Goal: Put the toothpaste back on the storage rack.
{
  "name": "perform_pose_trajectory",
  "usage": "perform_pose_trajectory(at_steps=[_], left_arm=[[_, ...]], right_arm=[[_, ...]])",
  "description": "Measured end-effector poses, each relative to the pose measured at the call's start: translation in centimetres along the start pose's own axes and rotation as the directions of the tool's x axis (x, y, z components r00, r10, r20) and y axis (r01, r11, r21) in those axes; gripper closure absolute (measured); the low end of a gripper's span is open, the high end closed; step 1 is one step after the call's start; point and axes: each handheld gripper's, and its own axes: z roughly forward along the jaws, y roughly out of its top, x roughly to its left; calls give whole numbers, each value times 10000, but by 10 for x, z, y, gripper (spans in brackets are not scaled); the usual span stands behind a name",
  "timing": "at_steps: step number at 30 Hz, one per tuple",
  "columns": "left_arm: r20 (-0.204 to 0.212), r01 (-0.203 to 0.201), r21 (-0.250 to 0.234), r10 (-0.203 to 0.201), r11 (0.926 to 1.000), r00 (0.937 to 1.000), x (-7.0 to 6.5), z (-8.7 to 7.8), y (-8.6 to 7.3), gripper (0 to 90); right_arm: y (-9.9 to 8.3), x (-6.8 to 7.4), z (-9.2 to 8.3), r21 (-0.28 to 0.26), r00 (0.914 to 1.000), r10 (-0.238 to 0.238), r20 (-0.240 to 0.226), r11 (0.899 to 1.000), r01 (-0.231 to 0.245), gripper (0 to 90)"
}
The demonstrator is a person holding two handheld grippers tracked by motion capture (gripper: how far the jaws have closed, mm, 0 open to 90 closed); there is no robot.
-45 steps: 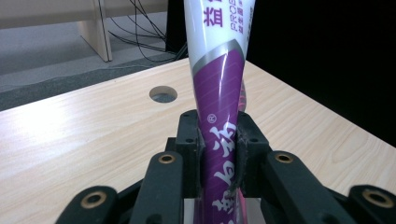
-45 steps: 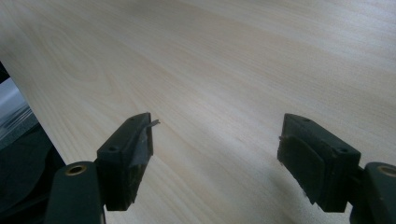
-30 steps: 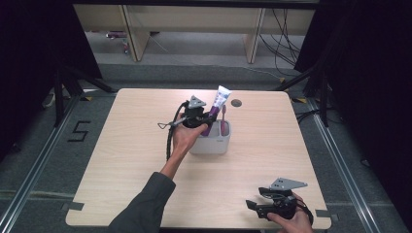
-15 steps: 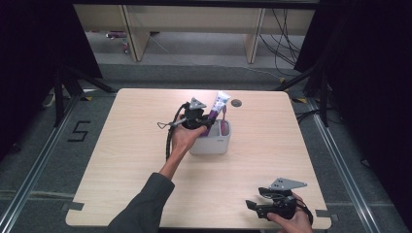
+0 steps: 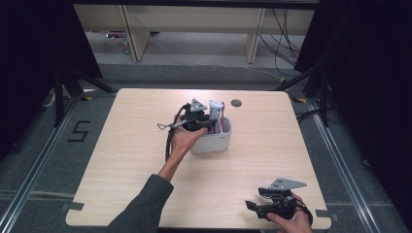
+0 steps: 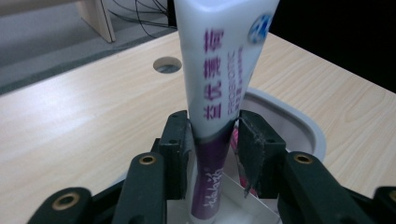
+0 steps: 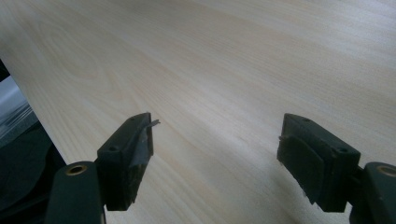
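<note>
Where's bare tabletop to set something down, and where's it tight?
Free: the table left of the forearm, the far-right stretch beyond the white bin and the round hole, and mid-table between bin and right gripper. Crowded: at the bin, where the left gripper brackets the toothpaste tube.

A white-and-purple toothpaste tube [image 6: 219, 88] stands upright, cap down, in the white tub [image 5: 218, 141].

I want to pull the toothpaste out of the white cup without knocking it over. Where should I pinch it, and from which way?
Pinch the toothpaste tube across its flat white upper part, which stands above the white holder's rim. Come level from the near side, as the left gripper does. The tube stands upright, cap down, so lifting straight up should free it.
</note>
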Motion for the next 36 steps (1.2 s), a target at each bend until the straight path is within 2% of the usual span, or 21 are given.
perform_pose_trajectory(at_steps=[2,3,4,7,8,10,13,18,19,23,27,28,31,32,33,34,36], left_arm=[[-31,104,-149,-104,9998,9999,0,-3,3,596],[-50,51,-171,-52,9998,10000,0,-4,3,592],[-41,-80,-87,80,9999,10000,0,-5,4,591],[-62,-54,-34,54,10000,10000,0,-8,4,562],[-72,56,-116,-57,9999,10000,0,-8,4,541],[-31,80,-96,-80,9999,10000,-1,-10,4,508],[-47,-100,31,100,9999,9999,-1,-15,5,459],[74,222,-147,-221,9996,9997,-2,-23,5,371],[85,107,-29,-107,9999,9999,-2,-25,6,364],[111,83,45,-84,10000,9999,-2,-30,7,329],[138,219,33,-219,9998,9997,-2,-34,6,308],[148,77,223,-81,9997,9999,-2,-36,6,305],[178,302,116,-304,9995,9994,-3,-39,5,303],[262,156,247,-162,9996,9995,-1,-41,5,302],[222,228,211,-232,9995,9995,-1,-43,4,300],[328,-150,37,149,9999,9994,2,-43,5,298],[378,98,-55,-96,9999,9992,1,-46,3,295]], right_arm=[[0,2,1,81,9999,149,-86,9999,-148,268],[0,1,2,-16,9996,105,-245,9999,-106,268],[0,3,2,99,9989,348,-319,9994,-345,268],[0,3,1,129,9997,230,-98,9997,-229,268],[0,4,0,151,9991,419,-39,9990,-419,268],[0,4,1,112,9994,340,-61,9994,-339,268],[0,3,1,91,9997,224,-88,9997,-223,268],[0,3,1,104,9997,209,-87,9997,-208,269],[1,3,1,122,9997,218,-111,9997,-216,269],[1,3,2,143,9996,225,-158,9996,-223,269],[1,3,2,104,9998,204,-77,9997,-203,269],[1,3,2,105,9998,204,-75,9997,-203,269],[1,3,2,121,9998,179,-119,9998,-177,269],[1,3,2,131,9997,217,-142,9997,-215,269],[1,3,2,95,9998,196,-85,9998,-195,269],[1,3,2,90,9999,157,-71,9998,-156,269],[1,2,1,65,10000,74,-54,10000,-74,269]])
